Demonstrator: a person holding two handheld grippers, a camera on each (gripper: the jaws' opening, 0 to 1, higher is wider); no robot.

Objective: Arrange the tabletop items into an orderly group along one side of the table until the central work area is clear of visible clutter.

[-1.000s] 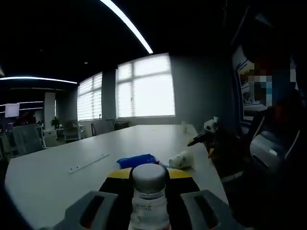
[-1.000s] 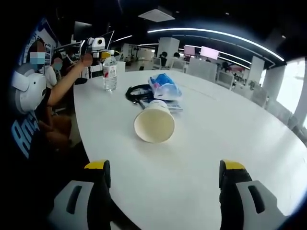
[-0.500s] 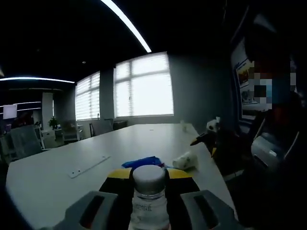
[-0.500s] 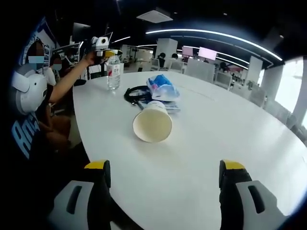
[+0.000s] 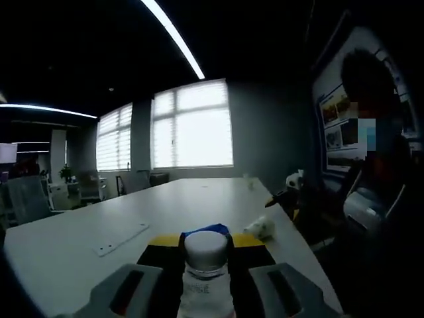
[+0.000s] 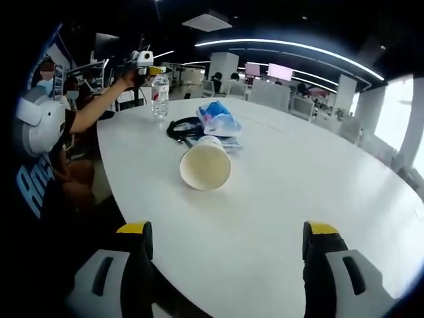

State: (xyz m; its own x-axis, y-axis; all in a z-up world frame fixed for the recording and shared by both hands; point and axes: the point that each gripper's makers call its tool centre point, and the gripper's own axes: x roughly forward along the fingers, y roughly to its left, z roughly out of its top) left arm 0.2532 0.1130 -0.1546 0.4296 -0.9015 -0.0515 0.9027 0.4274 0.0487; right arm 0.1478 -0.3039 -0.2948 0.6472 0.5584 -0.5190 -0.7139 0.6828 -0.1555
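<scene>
Ahead of both grippers stretches the broad white oval table [image 6: 285, 199], the largest thing in either view. On it, well ahead of the right gripper [image 6: 225, 262], a cream paper cup [image 6: 205, 166] lies on its side, its open mouth facing the camera. Just beyond the cup rest a black coiled cable [image 6: 180, 128] and a blue-and-white crumpled plastic bag [image 6: 216, 119], set atop flat printed packets. Farther off, near the table's far edge, a clear plastic water bottle with a white cap [image 6: 159, 95] stands upright on the table, the left gripper [image 6: 147, 64] closed about its top. In the left gripper view the same bottle [image 5: 205, 278] rises between the jaws of that gripper [image 5: 205, 295], cap uppermost, with the bag [image 5: 207, 230] and cup [image 5: 260, 227] beyond.

The step in hand appears to be placing the bottle at the table's side. Keep it vertical and release only once the base sits flat, lest it topple.

The person's left arm [image 6: 99, 109] reaches across from the table edge with the hand raised above the bottle. The right gripper hangs over the near table edge, level, jaws spread wide with nothing between them, aimed towards the cup, a likely next item.
</scene>
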